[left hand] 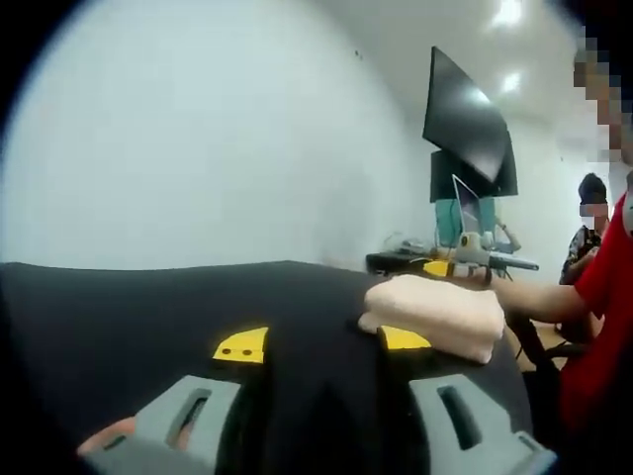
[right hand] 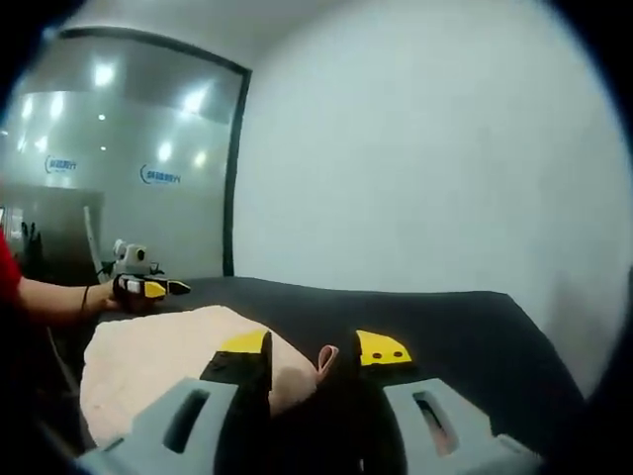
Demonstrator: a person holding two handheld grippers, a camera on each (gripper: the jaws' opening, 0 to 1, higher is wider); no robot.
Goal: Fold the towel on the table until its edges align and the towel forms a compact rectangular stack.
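A cream towel lies folded in a thick stack on the black table, to the right of my left gripper. That gripper is open, with bare tabletop between its yellow-tipped jaws. Beyond the towel, a hand holds the right gripper. In the right gripper view the towel lies close at the lower left. Its near corner, with a small pink loop, pokes between the jaws of my open right gripper. At the far left a hand holds the left gripper by the table's edge.
A white wall stands behind the table. At the back right are a desk with a laptop and a dark monitor, and a seated person. A glass partition stands to the left.
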